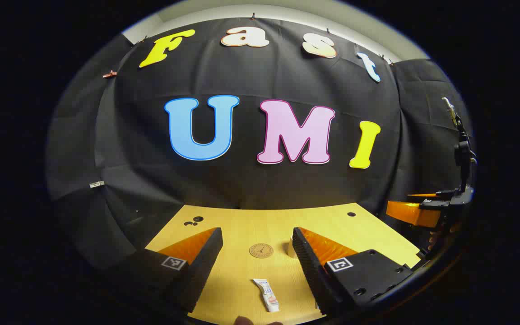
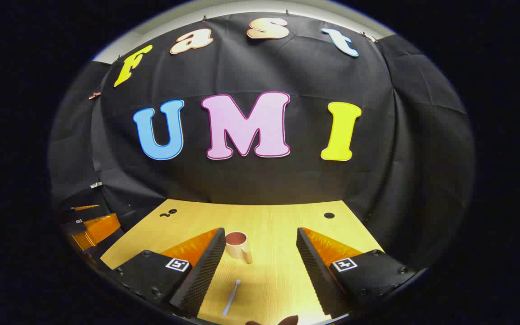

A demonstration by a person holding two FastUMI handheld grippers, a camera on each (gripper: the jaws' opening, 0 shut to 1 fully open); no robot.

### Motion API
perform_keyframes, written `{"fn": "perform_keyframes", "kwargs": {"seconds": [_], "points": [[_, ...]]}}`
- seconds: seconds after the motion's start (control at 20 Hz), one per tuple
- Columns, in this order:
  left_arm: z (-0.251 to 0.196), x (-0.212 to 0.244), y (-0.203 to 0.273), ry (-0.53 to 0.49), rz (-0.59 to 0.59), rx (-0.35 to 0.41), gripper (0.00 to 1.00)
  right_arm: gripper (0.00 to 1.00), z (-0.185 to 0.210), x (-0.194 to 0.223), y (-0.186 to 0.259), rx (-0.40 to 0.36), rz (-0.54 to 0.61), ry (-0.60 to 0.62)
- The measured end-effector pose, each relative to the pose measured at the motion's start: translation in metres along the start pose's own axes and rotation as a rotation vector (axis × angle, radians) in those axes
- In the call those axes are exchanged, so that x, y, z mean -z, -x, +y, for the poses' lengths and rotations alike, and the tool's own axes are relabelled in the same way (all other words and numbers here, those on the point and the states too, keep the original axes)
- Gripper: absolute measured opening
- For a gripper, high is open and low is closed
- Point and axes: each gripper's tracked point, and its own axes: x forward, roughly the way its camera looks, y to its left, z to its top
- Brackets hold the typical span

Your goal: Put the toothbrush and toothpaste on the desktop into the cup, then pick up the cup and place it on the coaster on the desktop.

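I am holding my right gripper (image 2: 257, 266) above the wooden desk (image 2: 287, 225), its two fingers spread wide apart with nothing between them touching either one. A cup (image 2: 237, 245) is standing upright on the desk just beside my left-hand finger (image 2: 206, 266), its handle pointing toward me. Nearer to me, a toothbrush (image 2: 232, 297) is lying flat on the desk between the fingers, closer to the left-hand one and apart from the cup. The other gripper (image 2: 93, 228) is showing at the far left edge, off the side of the desk.
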Motion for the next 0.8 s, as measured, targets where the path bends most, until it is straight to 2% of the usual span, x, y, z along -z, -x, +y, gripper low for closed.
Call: {"fn": "perform_keyframes", "kwargs": {"seconds": [0.45,0.8], "points": [[-0.008,0.014,-0.011,-0.017,0.031,0.006,0.97,0.98,-0.007,0.01,-0.008,0.011,0.023,0.001],[-0.014,0.025,-0.014,-0.013,0.06,0.005,0.97,0.98,-0.004,0.019,-0.009,-0.016,0.038,0.012]]}}
